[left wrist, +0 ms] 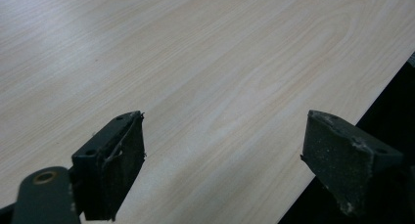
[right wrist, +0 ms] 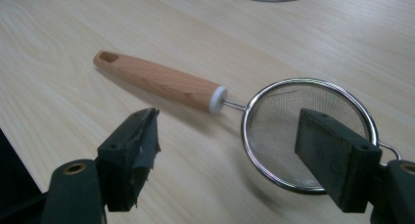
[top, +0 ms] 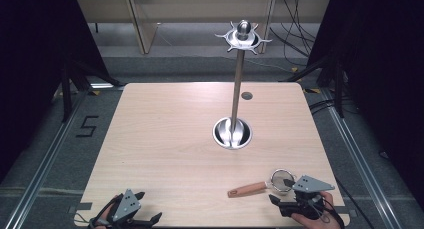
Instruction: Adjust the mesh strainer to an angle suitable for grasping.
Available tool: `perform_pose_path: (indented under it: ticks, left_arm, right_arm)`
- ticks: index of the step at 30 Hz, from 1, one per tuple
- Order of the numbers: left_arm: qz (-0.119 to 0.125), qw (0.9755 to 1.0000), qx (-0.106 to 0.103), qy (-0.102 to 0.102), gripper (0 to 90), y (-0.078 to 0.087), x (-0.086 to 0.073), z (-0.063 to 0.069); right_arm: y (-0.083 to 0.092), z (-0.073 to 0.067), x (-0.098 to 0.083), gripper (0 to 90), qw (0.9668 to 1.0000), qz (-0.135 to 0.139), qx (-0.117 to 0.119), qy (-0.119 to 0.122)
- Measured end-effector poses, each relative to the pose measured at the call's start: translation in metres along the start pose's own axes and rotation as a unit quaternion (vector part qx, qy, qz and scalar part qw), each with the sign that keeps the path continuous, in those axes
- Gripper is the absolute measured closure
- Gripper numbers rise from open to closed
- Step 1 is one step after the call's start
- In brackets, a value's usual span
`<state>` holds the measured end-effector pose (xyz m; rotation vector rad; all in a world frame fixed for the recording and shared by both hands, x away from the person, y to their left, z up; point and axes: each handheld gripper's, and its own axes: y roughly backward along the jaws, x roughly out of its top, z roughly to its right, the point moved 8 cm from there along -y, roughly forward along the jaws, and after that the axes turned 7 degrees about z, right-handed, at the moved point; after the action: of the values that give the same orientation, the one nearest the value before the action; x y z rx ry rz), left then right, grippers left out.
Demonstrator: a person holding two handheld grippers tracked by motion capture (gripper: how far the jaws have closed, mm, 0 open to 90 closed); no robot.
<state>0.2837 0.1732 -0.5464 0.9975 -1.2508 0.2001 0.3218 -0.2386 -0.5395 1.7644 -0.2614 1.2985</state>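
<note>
Strainer: small wire-mesh bowl in a metal rim, with a wooden handle joined by a white collar and a thin wire neck. Lies flat on the tabletop near the front right corner, handle pointing left in the high view, bowl to the right. A slot is cut through the far end of the handle.

Right hand-held gripper: held by a hand at the front edge, just behind the strainer. Jaws spread wide and nothing clamped; in the right gripper view one jaw stands over the mesh bowl and the other over bare wood beside the handle (whether the jaw actually touches the rim is hard to tell).

Left hand-held gripper: at the front left corner, well apart from the strainer. Jaws wide apart and empty, over bare tabletop at its edge.

Stand: upright metal pole rising from a round steel base at mid-tabletop, topped by a ring of hooks and a ball knob.
</note>
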Motion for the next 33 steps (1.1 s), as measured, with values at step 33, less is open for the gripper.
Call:
perform_pose_path:
  ticks: [33]
  left_arm:
    - [-0.002,1.0,-0.002,0.003,15.8,0.002,0.001,0.002]
  right_arm:
    - [-0.027,-0.015,0.022,21.5,0.992,-0.072,0.04,0.095]
